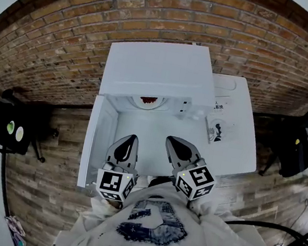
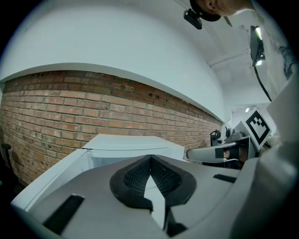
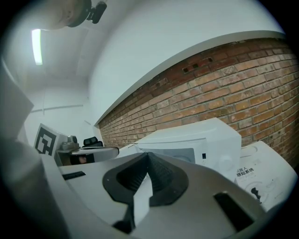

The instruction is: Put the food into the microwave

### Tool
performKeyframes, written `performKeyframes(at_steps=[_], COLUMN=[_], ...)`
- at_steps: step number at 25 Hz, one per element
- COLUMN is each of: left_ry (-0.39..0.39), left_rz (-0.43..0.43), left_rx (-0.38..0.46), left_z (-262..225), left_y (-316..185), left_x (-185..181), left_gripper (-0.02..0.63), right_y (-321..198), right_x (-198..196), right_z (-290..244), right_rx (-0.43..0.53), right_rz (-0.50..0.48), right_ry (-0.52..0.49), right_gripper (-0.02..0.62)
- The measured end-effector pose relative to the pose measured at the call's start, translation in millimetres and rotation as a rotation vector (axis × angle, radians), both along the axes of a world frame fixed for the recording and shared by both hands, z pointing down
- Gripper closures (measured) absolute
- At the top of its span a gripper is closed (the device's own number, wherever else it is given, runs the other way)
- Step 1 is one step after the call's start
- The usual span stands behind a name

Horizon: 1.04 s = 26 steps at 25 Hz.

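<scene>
Left gripper [image 1: 131, 140] and right gripper [image 1: 172, 143] pressed together, empty; food [image 1: 150, 100] ahead inside the microwave [image 1: 162, 69] (door [image 1: 98, 140] open, leftward); a hard shove could bounce it ajar

White microwave [image 1: 159, 71], door [image 1: 98, 140] swung open leftward; reddish food [image 1: 150, 100], seemingly on pale plate, sits inside cavity.
</scene>
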<state>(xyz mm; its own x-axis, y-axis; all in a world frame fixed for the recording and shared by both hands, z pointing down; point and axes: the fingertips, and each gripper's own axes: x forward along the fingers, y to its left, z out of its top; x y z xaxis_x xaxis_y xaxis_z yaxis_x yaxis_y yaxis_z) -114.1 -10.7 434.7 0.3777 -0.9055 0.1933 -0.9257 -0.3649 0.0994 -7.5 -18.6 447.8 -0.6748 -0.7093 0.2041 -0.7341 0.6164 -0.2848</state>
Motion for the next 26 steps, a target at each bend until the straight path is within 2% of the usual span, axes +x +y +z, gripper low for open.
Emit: performKeyframes(at_steps=[14, 26], left_ry=[0.018, 0.051], left_rz=[-0.005, -0.016], left_rx=[0.005, -0.037], left_z=[0.3, 11.9], left_y=[-0.6, -6.9], left_x=[-1.4, -5.9], left_gripper=[0.597, 0.597], right_y=[0.4, -6.9], right_x=[-1.7, -2.6], right_z=[2.0, 9.5], right_rx=[-0.004, -0.032], right_rz=[0.001, 0.003], right_ry=[0.008, 0.01], right_gripper=[0.581, 0.581])
